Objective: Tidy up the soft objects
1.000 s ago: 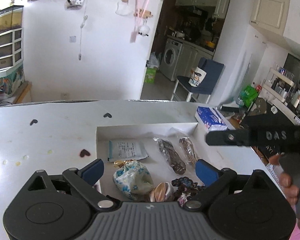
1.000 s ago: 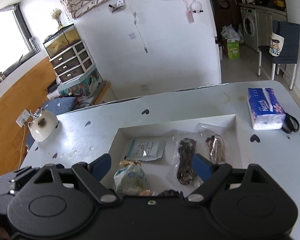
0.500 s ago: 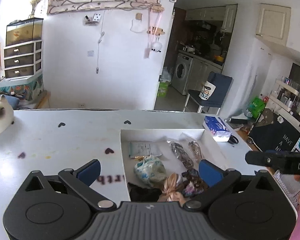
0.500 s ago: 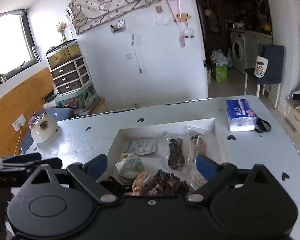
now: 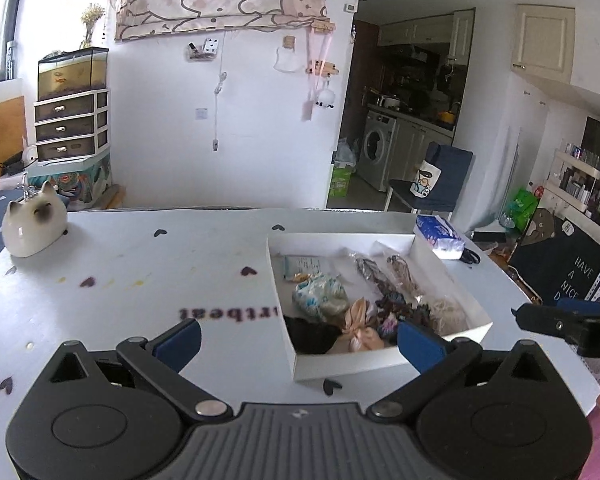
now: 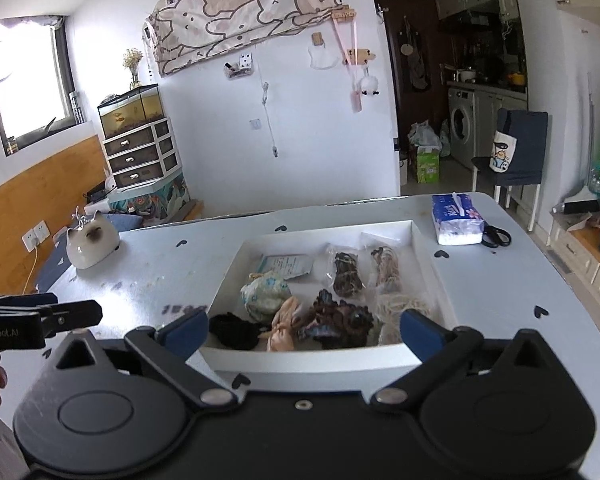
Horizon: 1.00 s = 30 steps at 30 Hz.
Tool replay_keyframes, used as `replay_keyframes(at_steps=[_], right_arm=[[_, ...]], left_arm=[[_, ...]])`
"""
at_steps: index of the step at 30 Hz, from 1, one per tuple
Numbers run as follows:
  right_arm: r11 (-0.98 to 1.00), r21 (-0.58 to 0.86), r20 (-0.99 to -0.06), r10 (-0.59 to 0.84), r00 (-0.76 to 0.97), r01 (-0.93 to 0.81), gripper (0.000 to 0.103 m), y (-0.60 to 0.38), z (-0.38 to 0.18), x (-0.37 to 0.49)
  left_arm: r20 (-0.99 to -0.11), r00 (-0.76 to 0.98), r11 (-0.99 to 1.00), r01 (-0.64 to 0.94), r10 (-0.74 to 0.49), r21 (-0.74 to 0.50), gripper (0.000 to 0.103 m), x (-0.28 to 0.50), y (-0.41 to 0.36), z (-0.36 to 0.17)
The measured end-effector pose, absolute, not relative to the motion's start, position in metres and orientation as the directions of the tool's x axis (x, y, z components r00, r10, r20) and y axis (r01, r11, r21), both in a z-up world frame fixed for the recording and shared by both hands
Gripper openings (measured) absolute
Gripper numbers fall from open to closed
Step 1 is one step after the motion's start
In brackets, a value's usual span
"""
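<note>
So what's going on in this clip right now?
A person holds two grippers above a white table. The left gripper and the right gripper are both open and empty. A white box holds soft items: a floral pouch, a pink scrunchie, a black scrunchie. Nothing is gripped.

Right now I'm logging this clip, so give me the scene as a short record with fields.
surface: white table with heart marks
container: white box, open top
box contents: floral pouch, pink scrunchie, black scrunchie, dark scrunchie, two bagged hair ties, paper packet
outside box: tissue pack, scissors, cat figurine
left gripper: open, empty
right gripper: open, empty
</note>
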State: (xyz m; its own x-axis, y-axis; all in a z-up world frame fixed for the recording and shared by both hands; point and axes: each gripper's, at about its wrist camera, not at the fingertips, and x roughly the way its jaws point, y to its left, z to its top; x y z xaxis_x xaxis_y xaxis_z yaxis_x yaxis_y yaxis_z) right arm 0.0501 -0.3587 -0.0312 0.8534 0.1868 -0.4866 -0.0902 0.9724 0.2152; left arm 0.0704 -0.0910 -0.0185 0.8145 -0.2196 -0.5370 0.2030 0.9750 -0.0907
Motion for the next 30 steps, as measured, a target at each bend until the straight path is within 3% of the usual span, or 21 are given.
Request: replay_keyframes(at_steps=[30], right_arm=[[0.986, 0.147, -0.463, 0.134, 0.876, -0.074, 0.103, -0.327, -0.029, -0.004]], left_arm=[[-0.526, 0.823, 0.976, 0.203, -0.216, -0.083, 0.103, 0.028, -0.068, -0.020]])
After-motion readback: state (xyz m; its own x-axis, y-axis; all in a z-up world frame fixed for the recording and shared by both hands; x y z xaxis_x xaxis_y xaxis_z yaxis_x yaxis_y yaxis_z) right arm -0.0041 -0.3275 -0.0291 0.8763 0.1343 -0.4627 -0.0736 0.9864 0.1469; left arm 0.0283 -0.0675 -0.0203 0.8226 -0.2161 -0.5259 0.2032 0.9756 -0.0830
